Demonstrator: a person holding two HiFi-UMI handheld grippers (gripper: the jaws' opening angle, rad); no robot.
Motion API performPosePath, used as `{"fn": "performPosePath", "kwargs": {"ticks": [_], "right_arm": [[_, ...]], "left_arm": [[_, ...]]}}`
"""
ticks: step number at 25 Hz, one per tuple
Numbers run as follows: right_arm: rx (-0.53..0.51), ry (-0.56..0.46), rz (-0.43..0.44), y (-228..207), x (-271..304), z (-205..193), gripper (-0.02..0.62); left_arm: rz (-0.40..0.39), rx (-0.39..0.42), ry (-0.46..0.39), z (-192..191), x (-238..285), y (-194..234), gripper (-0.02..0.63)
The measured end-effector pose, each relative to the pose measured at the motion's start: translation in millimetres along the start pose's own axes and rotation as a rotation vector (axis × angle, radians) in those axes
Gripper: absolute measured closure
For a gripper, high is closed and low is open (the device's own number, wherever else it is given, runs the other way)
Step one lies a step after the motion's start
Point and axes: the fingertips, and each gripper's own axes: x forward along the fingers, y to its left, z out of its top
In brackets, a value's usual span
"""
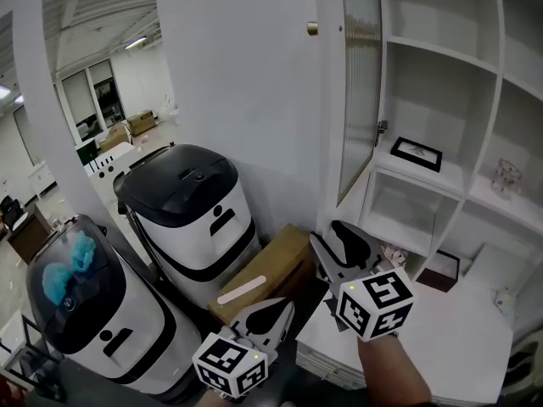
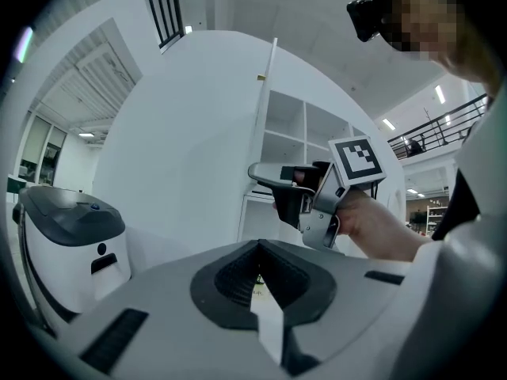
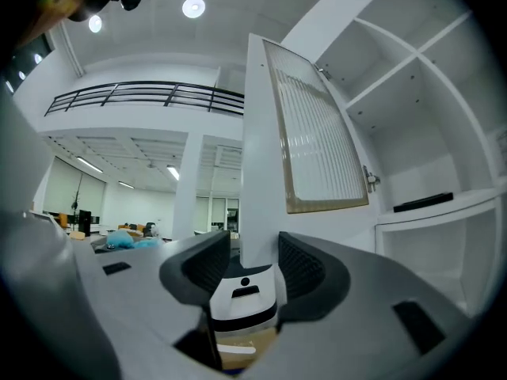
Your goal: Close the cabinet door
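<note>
Looking down from the head view, we start at the far left, where an open office hall (image 1: 102, 108) with tall windows and ceiling lights runs back behind a white wall. Below it stand two white machines with black tops. The nearer one (image 1: 81, 312) carries blue shapes under its dark dome, and the farther one (image 1: 191, 219) sits just right of it. A cardboard box (image 1: 267, 274) lies beside the farther machine.

Our left hand-held gripper (image 1: 276, 316) hangs low in front of the box with its jaws together and nothing between them. Its own view shows the pads meeting in a closed V. Just right of it, our right hand-held gripper (image 1: 331, 236) has its jaws spread apart and empty, pointing toward the lower corner of the cabinet door (image 1: 356, 83). In the right gripper view the door's white edge rises beyond the gap between the jaws, with neither pad pressing on it.

The door, white-framed with ribbed glass, stands swung out from the cabinet (image 1: 475, 75), and a small brass knob (image 1: 312, 29) shows just left of its top. Farther right, the open white shelves hold a black-framed picture (image 1: 416, 153) lying flat and a clear glass piece (image 1: 506, 176). A white counter (image 1: 450, 337) runs below the shelves.
</note>
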Motion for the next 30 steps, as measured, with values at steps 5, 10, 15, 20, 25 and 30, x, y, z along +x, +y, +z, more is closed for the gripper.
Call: {"fn": "performPosePath", "kwargs": {"ticks": [5,10,15,20,25,30], "right_arm": [[-0.064,-0.003,-0.099,-4.9,6.6,-2.0,0.428],[-0.121,0.013,-0.143,-3.7,11.1,-1.9,0.428],[-0.126,0.016,-0.15,-5.8,10.0,-0.9,0.416],[-0.105,0.021,-0.148,-8.7,5.3,-0.9,0.416],[-0.097,0.025,-0.16,-12.9,-8.1,0.5,0.428],[-0.099,0.026,-0.191,-22.1,-28.5,2.7,0.439]], "left_arm": [[-0.022,-0.007,-0.005,0.5,-1.1,14.7,0.603],[-0.059,-0.016,-0.002,-0.7,6.6,13.8,0.603],[-0.083,-0.017,-0.003,0.1,12.1,14.1,0.603],[-0.104,-0.015,0.006,-1.8,14.1,11.7,0.603],[-0.119,-0.011,0.008,-1.7,13.0,7.4,0.603],[-0.146,0.001,0.012,-2.1,14.4,-6.2,0.603]]}}
